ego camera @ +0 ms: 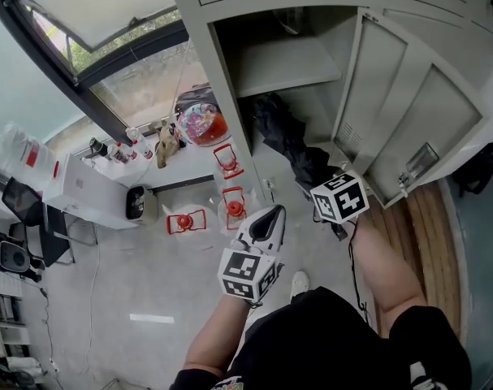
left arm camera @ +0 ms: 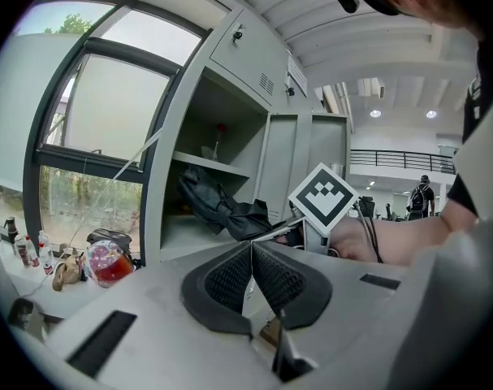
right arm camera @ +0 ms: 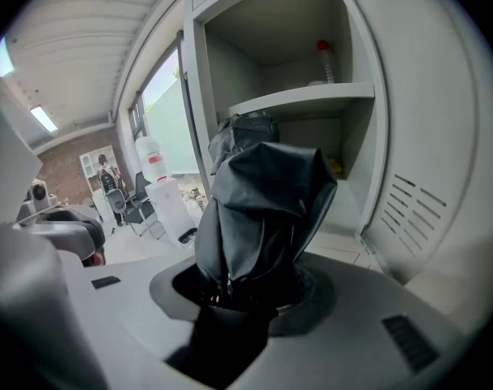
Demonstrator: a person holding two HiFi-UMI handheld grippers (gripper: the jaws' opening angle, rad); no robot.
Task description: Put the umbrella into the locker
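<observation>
The grey locker [ego camera: 230, 71] stands open, with a shelf [ego camera: 287, 63] across its compartment. My right gripper [ego camera: 315, 179] is shut on the folded black umbrella [ego camera: 288, 140] near its handle end. The umbrella's far end reaches into the space under the shelf. In the right gripper view the umbrella [right arm camera: 262, 210] rises out of the closed right gripper [right arm camera: 246, 295] toward the locker opening. My left gripper [ego camera: 266, 219] hangs shut and empty, left of and below the umbrella, outside the locker. In the left gripper view the left gripper [left arm camera: 250, 279] faces the umbrella [left arm camera: 222, 210].
The locker door [ego camera: 408, 128] swings open to the right. A red-capped bottle [right arm camera: 323, 59] stands on the shelf. Red objects [ego camera: 230, 201] and a white box [ego camera: 84, 185] lie on the floor by the window [ego camera: 108, 23]. A colourful round bag [ego camera: 201, 124] sits on the sill.
</observation>
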